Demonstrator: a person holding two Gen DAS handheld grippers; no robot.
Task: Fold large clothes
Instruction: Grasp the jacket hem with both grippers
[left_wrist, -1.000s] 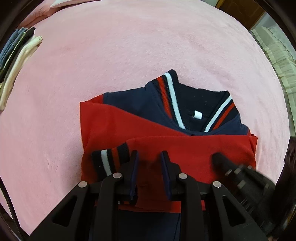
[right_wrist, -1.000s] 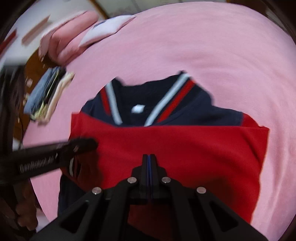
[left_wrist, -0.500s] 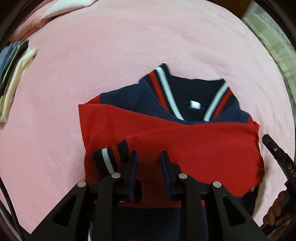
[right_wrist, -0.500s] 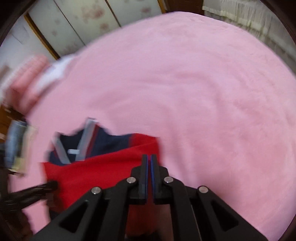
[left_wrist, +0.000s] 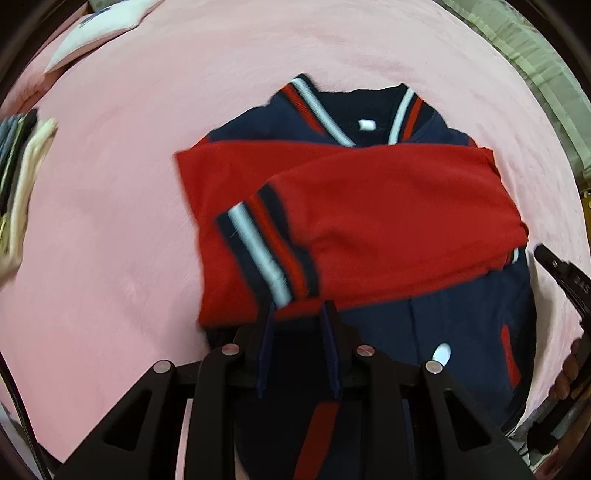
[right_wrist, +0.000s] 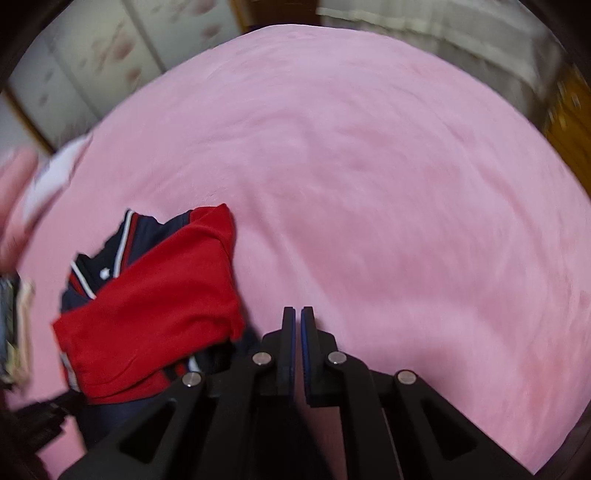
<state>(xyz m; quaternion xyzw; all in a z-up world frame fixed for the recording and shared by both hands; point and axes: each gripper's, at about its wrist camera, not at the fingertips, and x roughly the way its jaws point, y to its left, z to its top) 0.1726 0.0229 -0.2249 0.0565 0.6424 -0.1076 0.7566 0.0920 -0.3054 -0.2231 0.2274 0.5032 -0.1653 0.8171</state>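
Observation:
A navy jacket (left_wrist: 436, 332) with red sleeves lies collar-away on the pink bed cover (left_wrist: 110, 221). Both sleeves are folded across its chest, and the top one's striped cuff (left_wrist: 266, 254) points at me. My left gripper (left_wrist: 297, 314) hangs over the navy front just below that cuff. Its fingers stand apart with nothing pinched between them. My right gripper (right_wrist: 298, 310) is shut and empty over bare pink cover, to the right of the jacket (right_wrist: 155, 302). The right gripper's tip (left_wrist: 554, 266) also shows at the right edge of the left wrist view.
A stack of folded clothes (left_wrist: 22, 166) lies at the bed's left edge, with a white pillow (left_wrist: 99, 29) at the far corner. Beyond the bed are patterned wardrobe doors (right_wrist: 92, 62) and a pale curtain (right_wrist: 443, 22). A hand (left_wrist: 569, 373) holds the right tool.
My left gripper has drawn back from the cuff toward the jacket's hem, and the sleeve lies across the chest. My right gripper has swung off the jacket to the right, over open cover.

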